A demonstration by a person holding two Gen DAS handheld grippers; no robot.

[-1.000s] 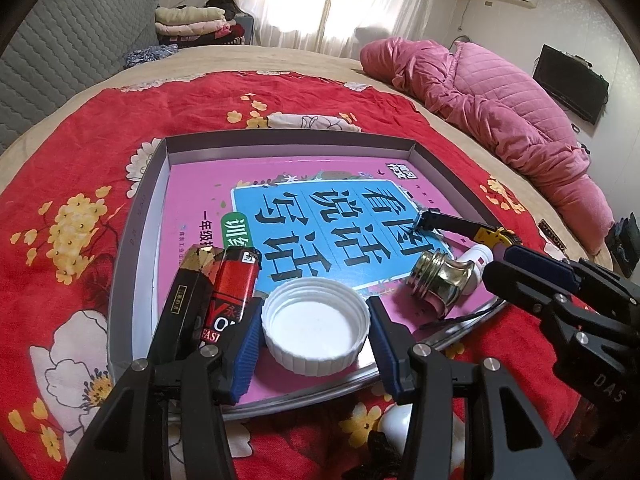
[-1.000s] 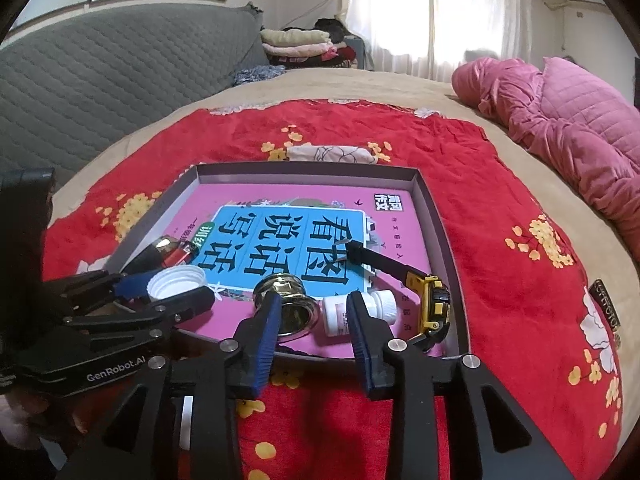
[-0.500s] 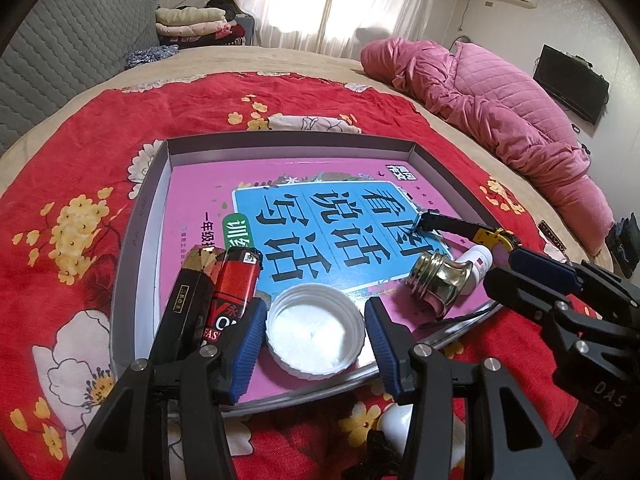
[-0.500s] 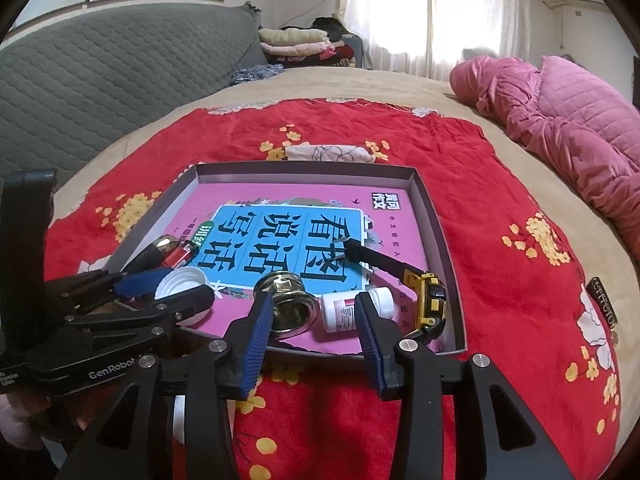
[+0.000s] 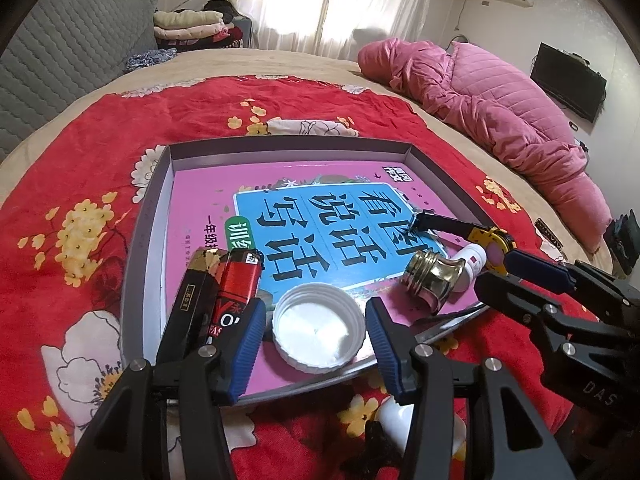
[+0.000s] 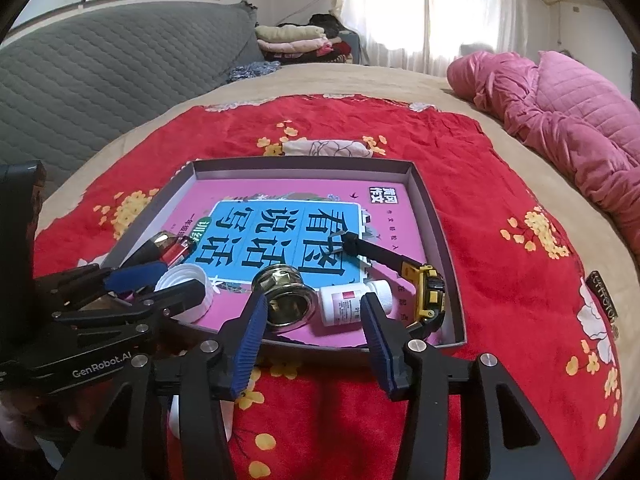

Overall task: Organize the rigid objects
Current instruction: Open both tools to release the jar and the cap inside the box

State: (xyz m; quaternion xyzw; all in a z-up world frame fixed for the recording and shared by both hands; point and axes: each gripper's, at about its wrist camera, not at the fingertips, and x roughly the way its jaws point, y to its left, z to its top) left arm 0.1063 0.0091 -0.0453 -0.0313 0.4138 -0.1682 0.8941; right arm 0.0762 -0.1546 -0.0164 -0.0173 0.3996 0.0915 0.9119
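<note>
A grey tray [image 5: 144, 248] holding a pink book [image 5: 320, 216] sits on the red blanket. My left gripper [image 5: 316, 330] stands open around a white cap [image 5: 319, 320] that lies on the book; a slim gap shows at the left pad. Beside it lie a red lighter [image 5: 236, 292] and a black box [image 5: 192, 300]. My right gripper [image 6: 312, 326] has its jaws opening at the tray's near edge, gripping nothing. Just beyond its fingertips lie a gold cap [image 6: 285, 305] and a white pill bottle [image 6: 348, 306]. A yellow-black watch [image 6: 428, 292] lies to their right.
A pink quilt [image 5: 500, 96] lies along the bed's right side, and a grey padded backrest [image 6: 100, 80] rises on the left. Folded clothes [image 6: 296, 40] are stacked far back. A white object [image 5: 396, 412] lies on the blanket below the tray. A dark strip [image 6: 604, 296] lies at the right.
The right gripper's jaws have spread wider apart in front of the gold cap and pill bottle. The left gripper and the white cap have stayed about where they were.
</note>
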